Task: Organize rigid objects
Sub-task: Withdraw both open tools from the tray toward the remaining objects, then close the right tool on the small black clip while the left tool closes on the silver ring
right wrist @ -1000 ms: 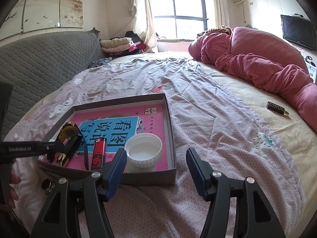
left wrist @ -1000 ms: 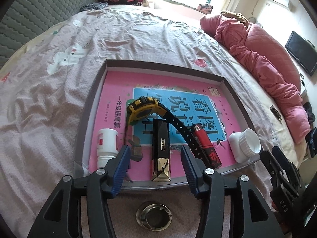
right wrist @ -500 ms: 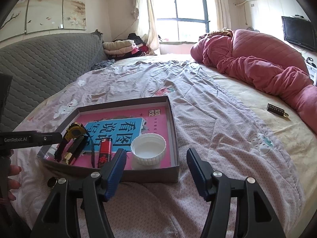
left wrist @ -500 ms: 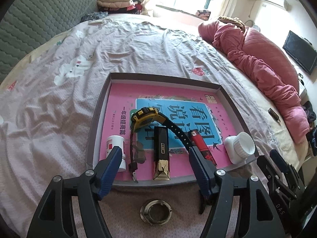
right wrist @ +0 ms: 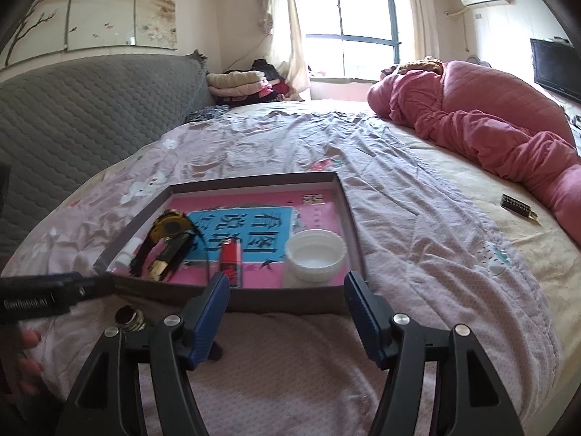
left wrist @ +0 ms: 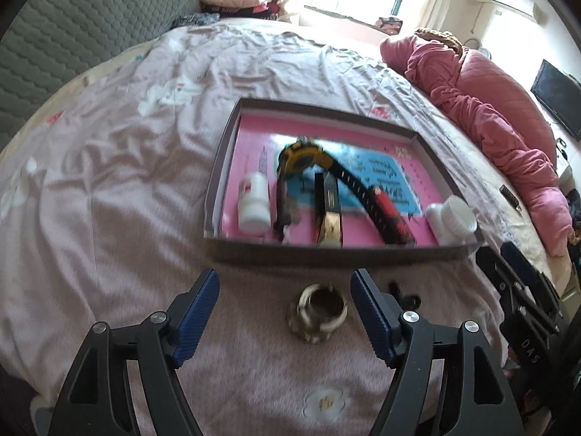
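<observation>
A grey tray (left wrist: pixel 326 254) lined with a pink book sits on the bed. It holds a yellow watch (left wrist: pixel 305 156), a white bottle (left wrist: pixel 254 203), a black-and-gold box (left wrist: pixel 328 210), a red lighter (left wrist: pixel 390 218) and a white ribbed cap (left wrist: pixel 452 218). In front of the tray a metal ring (left wrist: pixel 319 312) lies on the sheet between the fingers of my left gripper (left wrist: pixel 284 277), untouched. Those jaws are opening. My right gripper (right wrist: pixel 287 279) hovers open and empty at the tray's (right wrist: pixel 283 299) near wall, in front of the cap (right wrist: pixel 315 254). The ring (right wrist: pixel 129 318) lies to its left.
A small dark object (left wrist: pixel 403 296) lies on the sheet right of the ring. A pink quilt (right wrist: pixel 472 120) is heaped at the far right, with a small dark item (right wrist: pixel 517 205) near it. A grey padded headboard (right wrist: pixel 72 109) borders the left. A person's fingers (right wrist: pixel 27 341) show at the left edge.
My left gripper drew back out of the tray, away from the black-and-gold box, and its jaws widened; the metal ring now lies between them. The right gripper backed off slightly.
</observation>
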Demonstrator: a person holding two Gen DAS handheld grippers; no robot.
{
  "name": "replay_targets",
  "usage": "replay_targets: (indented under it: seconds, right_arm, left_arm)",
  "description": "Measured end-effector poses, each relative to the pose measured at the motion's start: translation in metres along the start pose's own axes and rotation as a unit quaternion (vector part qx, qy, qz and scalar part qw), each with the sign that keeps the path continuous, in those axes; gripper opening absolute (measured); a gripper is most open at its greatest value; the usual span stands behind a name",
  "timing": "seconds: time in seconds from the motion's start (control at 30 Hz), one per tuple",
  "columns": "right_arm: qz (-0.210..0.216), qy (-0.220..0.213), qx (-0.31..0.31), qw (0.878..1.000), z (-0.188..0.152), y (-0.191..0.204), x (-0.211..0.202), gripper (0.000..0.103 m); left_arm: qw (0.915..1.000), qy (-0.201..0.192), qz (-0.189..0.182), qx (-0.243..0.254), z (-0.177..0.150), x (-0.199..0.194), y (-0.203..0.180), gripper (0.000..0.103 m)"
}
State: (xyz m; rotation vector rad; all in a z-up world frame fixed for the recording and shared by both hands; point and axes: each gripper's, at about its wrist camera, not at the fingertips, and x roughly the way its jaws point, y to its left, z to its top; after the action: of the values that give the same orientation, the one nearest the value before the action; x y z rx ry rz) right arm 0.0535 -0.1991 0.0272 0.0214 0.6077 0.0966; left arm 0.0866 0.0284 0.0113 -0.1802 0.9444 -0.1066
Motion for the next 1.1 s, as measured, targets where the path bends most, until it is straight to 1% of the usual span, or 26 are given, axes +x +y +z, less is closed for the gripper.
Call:
replay_targets:
  seconds: [0.13,0.3,0.43,0.6,0.77,0.93,1.1]
  right_arm:
    - [0.007,0.003,-0.009,1.0,-0.004,0.01,-0.004,0.065]
    - [0.011,0.0,-0.019,1.0,-0.008,0.021,-0.011,0.065]
    - [0.017,0.005,-0.022,1.0,-0.011,0.027,-0.013,0.065]
    - [0.026,0.024,-0.026,0.999,-0.018,0.035,-0.009,0.065]
    - [0.04,0.056,-0.032,0.997,-0.028,0.041,0.004,0.065]
    - [0.041,0.08,-0.041,0.995,-0.037,0.046,0.016,0.065]
    - [0.043,0.093,-0.037,0.994,-0.042,0.047,0.026,0.065]
  left_arm:
    - [1.0,0.007,0.004,0.005,-0.009,0.0,-0.002,0.076]
    - [0.9999,0.008,0.001,0.009,-0.014,-0.005,-0.006,0.076]
    - [0.9998,0.012,-0.002,0.013,-0.019,-0.006,-0.006,0.076]
    - [0.9996,0.023,-0.001,0.014,-0.027,-0.004,-0.004,0.076]
    - [0.9994,0.034,-0.002,0.011,-0.035,0.001,-0.001,0.076]
    - [0.9991,0.04,-0.004,0.012,-0.038,0.007,-0.002,0.076]
    - [0.9989,0.045,-0.003,0.008,-0.039,0.013,0.001,0.076]
